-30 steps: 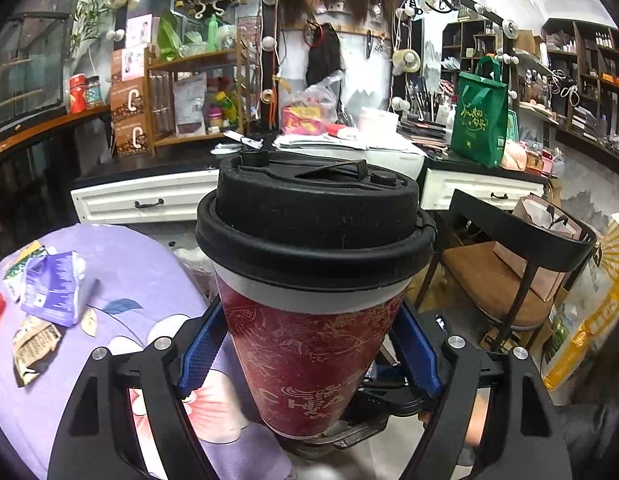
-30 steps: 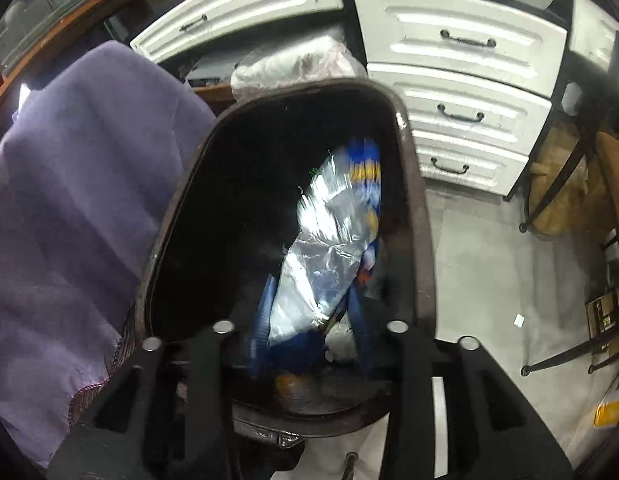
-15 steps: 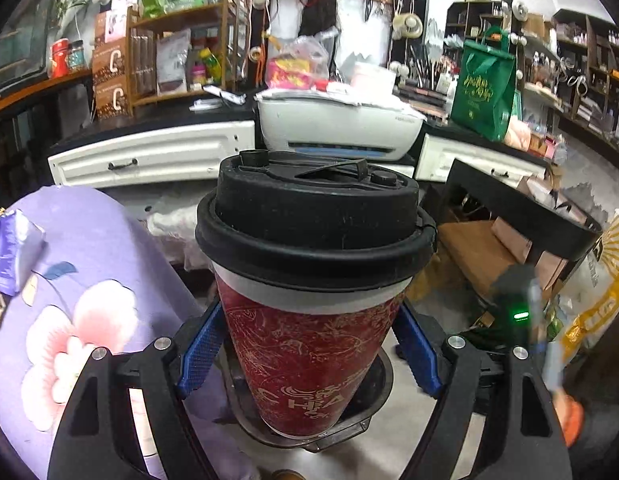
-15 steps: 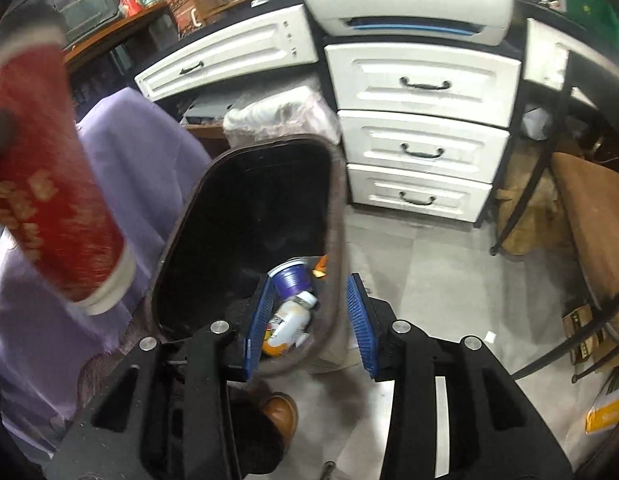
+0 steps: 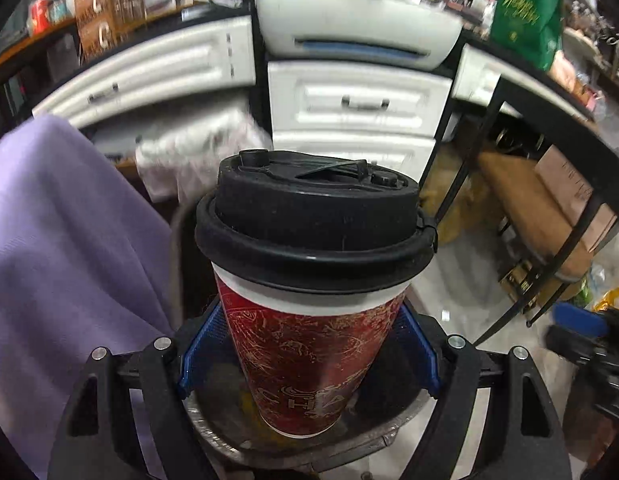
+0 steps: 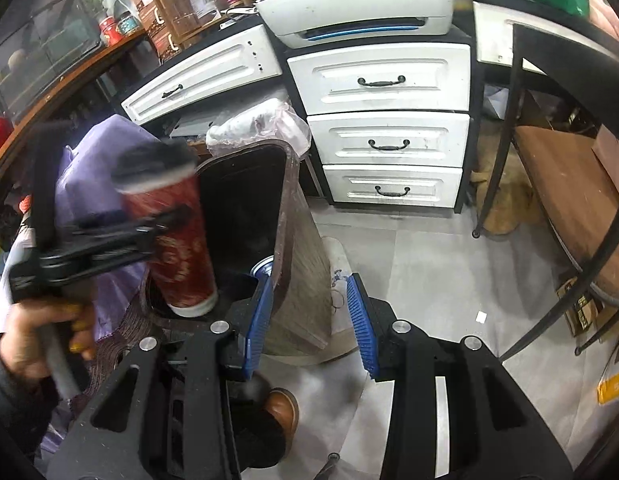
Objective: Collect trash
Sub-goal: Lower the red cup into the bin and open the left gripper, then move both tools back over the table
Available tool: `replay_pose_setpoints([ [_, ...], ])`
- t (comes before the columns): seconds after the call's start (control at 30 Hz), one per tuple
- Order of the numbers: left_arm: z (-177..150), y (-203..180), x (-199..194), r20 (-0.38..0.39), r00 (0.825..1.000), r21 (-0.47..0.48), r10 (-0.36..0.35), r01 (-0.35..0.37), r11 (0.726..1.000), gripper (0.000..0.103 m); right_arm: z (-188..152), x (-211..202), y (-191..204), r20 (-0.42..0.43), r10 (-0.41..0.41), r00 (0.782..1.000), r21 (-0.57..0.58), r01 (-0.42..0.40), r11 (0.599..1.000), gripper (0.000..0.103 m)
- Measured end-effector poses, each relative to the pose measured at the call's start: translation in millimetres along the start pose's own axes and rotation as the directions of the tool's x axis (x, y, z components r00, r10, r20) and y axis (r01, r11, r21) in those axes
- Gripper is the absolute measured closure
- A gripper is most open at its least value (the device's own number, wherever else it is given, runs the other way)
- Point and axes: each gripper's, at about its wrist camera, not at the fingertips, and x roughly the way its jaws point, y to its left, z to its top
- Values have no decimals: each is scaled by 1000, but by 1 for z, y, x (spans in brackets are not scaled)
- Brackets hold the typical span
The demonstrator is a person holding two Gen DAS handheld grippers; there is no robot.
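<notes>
My left gripper [image 5: 309, 356] is shut on a red paper coffee cup [image 5: 305, 360] with a black lid and holds it upright over the open mouth of a dark trash bin [image 5: 213, 432]. In the right wrist view the cup [image 6: 177, 248] hangs over the bin [image 6: 297, 280], with its base at the bin's near rim. A can and other trash lie inside the bin. My right gripper [image 6: 307, 320] is open and empty, above the bin's right side.
A table with a purple cloth [image 5: 61, 248] stands left of the bin. White drawers [image 6: 385, 136] and a printer [image 6: 357, 4] are behind it. A black chair with a brown seat [image 6: 569, 200] stands on the right. A brown shoe [image 6: 283, 410] is below.
My left gripper has carried the cup from above the table to over the bin. My right gripper let go of a foil wrapper into the bin and pulled back up and to the right.
</notes>
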Motion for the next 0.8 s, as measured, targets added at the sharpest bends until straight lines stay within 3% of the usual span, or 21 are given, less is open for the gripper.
replay_pose_setpoints([
  [0.17, -3, -8, 35, -126, 992, 27, 4, -1, 1000, 25, -6, 0, -4, -9, -2, 1000, 4, 2, 1000, 64],
  [0.33, -8, -11, 43, -188, 982, 41, -17, 25, 999, 23, -8, 0, -7, -14, -5, 1000, 11, 5, 1000, 64],
  [0.6, -2, -9, 26, -168, 986, 47, 8, 0, 999, 17, -6, -1, -5, -11, -13, 1000, 7, 13, 1000, 64],
  [0.8, 5, -13, -27, -85, 996, 32, -7, 10, 999, 16, 1, -6, 1, 3, -17, 1000, 6, 17, 1000, 64],
])
